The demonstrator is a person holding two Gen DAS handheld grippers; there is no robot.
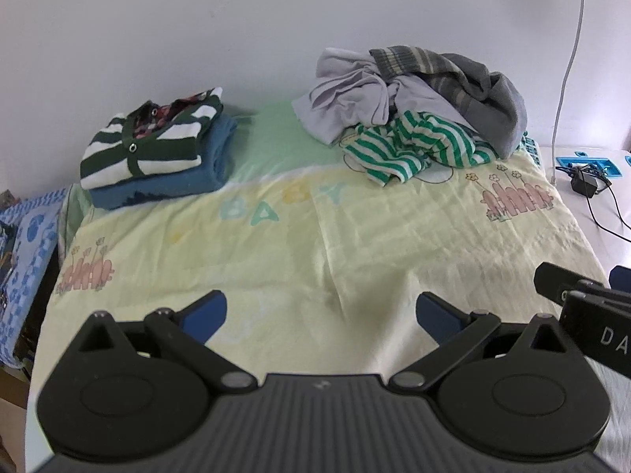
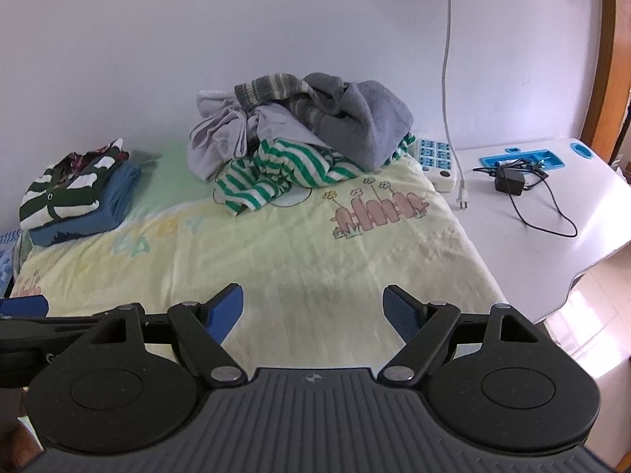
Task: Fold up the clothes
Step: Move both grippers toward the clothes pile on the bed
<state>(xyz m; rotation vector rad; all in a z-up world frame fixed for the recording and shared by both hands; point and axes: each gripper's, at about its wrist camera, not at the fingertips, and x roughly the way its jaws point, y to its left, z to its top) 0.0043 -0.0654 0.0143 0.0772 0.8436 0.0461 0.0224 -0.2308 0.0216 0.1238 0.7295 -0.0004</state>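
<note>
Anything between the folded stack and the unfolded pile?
Nothing. Only bare sheet separates the folded stack from the unfolded pile, as both wrist views show.

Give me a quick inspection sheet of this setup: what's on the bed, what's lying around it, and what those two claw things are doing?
Surface: yellow sheet, bare in the middle.
Job's things: folded stack back left; unfolded pile back right, striped top in front.
Clutter: power strip, blue tray, adapter on white table.
Grippers: left gripper and right gripper open, holding nothing.
Cables: white cord down the wall; black lead on the table.
Surroundings: white wall; blue cloth left of bed.
</note>
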